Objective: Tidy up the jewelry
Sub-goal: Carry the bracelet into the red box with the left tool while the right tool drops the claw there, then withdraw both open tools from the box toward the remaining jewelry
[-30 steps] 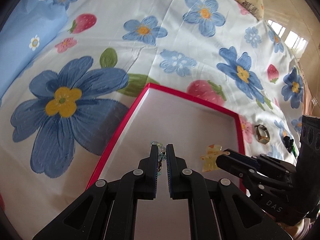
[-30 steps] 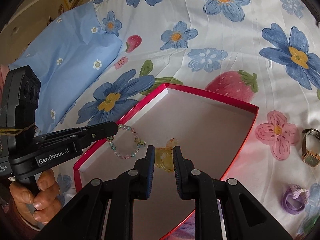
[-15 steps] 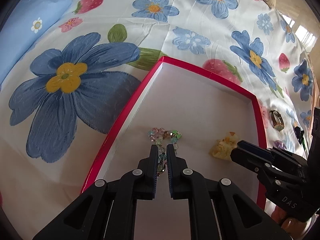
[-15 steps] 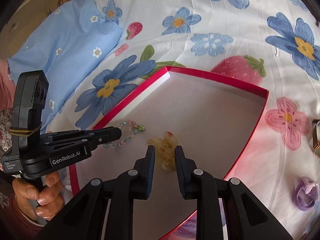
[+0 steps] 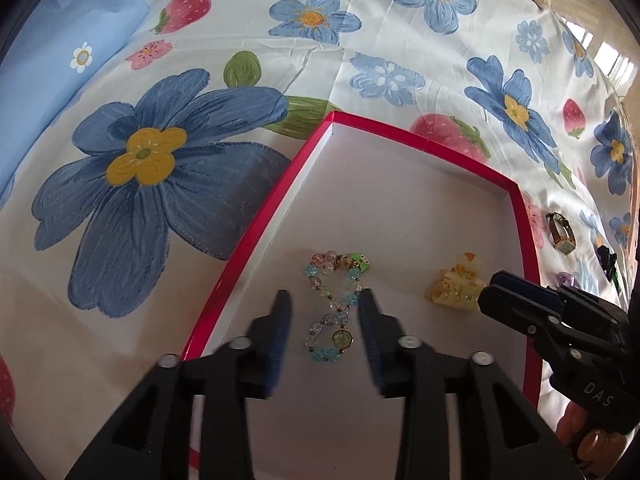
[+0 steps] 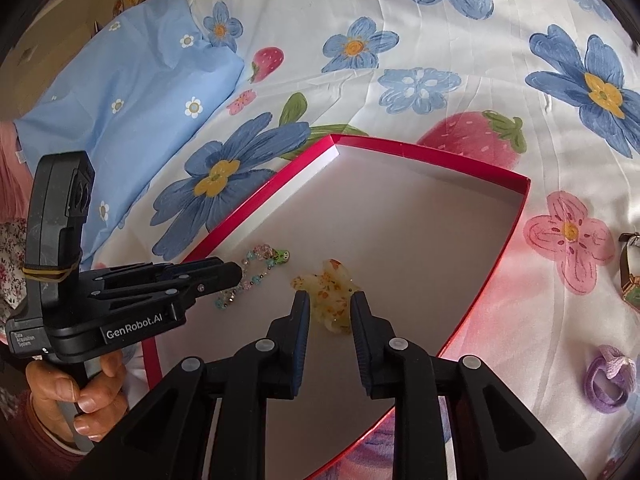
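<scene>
A shallow red box (image 5: 256, 240) with a white inside lies on a bed sheet (image 5: 240, 12) printed with blue flowers and strawberries. Both tools point down into the box.

The left tool (image 5: 323, 298) has its jaws opening, and they stand apart on either side of a beaded bracelet (image 5: 334, 304). The bracelet, pale blue, pink and green beads with a small round charm and a green frog-like charm at its far end, lies twisted on the box floor near the left wall. Its near loop sits between the two blurred fingers, which do not press on it. In the right wrist view the same tool (image 6: 236, 270) comes in from the left with its tip over the bracelet (image 6: 260, 268), a hand (image 6: 76, 400) gripping its handle.

The right tool (image 6: 331, 300) also has its jaws opening. A translucent yellow hair claw clip (image 6: 330, 296) rests on the box floor between its fingers, near their tips; whether the pads touch it cannot be told for certain, though a gap shows on either side. From the left wrist view the clip (image 5: 456, 286) lies just to the right of the bracelet, with the right tool (image 5: 490, 292) at its edge.

Outside the box (image 6: 400, 148), on the sheet to the right, lie a wristwatch (image 5: 562, 234), a dark hair clip (image 5: 606, 262) and a purple hair tie (image 6: 608, 378).
</scene>
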`<state>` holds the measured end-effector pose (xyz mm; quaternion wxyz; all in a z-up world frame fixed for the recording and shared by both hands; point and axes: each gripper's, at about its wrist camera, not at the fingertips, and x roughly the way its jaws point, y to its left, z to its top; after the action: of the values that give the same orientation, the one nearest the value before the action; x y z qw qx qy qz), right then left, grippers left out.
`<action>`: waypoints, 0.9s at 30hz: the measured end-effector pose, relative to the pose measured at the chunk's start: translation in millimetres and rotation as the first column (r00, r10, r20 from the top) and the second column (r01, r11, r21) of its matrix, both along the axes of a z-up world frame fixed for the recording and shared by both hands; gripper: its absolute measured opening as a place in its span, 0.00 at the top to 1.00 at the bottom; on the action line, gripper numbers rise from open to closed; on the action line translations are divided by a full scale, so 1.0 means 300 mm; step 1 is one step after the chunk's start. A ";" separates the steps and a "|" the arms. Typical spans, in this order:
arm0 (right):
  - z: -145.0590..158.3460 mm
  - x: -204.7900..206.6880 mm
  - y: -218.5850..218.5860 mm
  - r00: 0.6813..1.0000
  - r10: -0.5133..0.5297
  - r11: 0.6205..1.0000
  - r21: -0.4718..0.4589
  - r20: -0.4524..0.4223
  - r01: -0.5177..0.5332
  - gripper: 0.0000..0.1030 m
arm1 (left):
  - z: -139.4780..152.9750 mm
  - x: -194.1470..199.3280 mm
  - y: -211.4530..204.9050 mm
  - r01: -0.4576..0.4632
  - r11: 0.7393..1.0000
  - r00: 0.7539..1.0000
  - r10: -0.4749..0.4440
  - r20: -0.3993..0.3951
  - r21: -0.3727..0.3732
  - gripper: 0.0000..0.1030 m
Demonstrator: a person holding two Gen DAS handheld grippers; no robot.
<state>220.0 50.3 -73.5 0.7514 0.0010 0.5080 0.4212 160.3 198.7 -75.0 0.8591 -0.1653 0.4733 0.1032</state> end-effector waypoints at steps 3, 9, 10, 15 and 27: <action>0.030 -0.005 -0.027 1.000 -0.017 1.000 0.024 0.008 0.017 0.58 | 0.026 -0.026 -0.003 -0.004 1.000 1.000 0.004 0.012 0.005 0.58; 0.120 -0.025 -0.141 0.997 -0.076 0.994 0.082 0.028 0.073 0.50 | 0.110 -0.092 -0.036 -0.001 1.000 0.998 0.000 0.056 0.012 0.46; 0.135 -0.030 -0.169 0.995 -0.090 0.992 0.091 0.034 0.087 0.46 | 0.121 -0.099 -0.044 0.002 1.000 0.998 -0.003 0.061 0.014 0.45; 0.184 -0.054 -0.294 0.988 -0.150 0.984 0.099 0.039 0.146 0.45 | 0.186 -0.134 -0.125 0.046 0.999 0.995 -0.048 0.088 0.021 0.41; 0.218 -0.093 -0.605 0.950 -0.308 0.951 0.059 0.049 0.305 0.45 | 0.255 -0.140 -0.333 0.207 0.978 0.973 -0.208 0.101 0.021 0.39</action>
<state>192.0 -131.1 -8.1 0.8216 0.0868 0.4689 0.3123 118.3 98.6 1.5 0.8891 -0.1157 0.4428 0.0065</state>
